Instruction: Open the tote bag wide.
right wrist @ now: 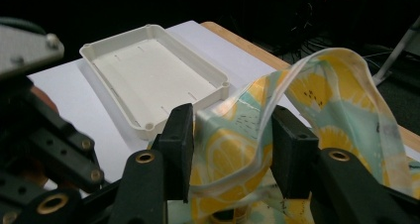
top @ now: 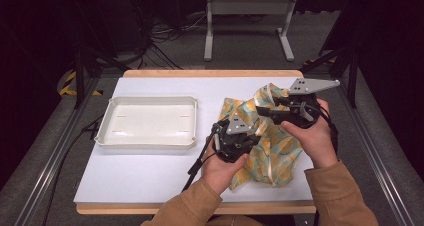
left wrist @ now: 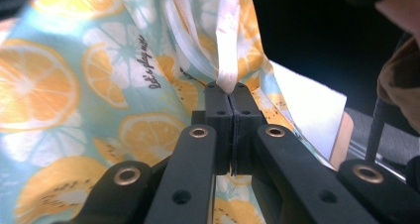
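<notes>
**Orange-print cloth pinched over bench**

Thin crumpled cloth (top: 272, 141), orange slices on pale teal with white trim, lay at 3 o'clock of the rectangular white plastic tray (top: 147, 122). Left gripper (left wrist: 230, 92) fingers pressed together, pinching trim. Right gripper (right wrist: 233, 135) fingers spread, a cloth fold between them.
</notes>
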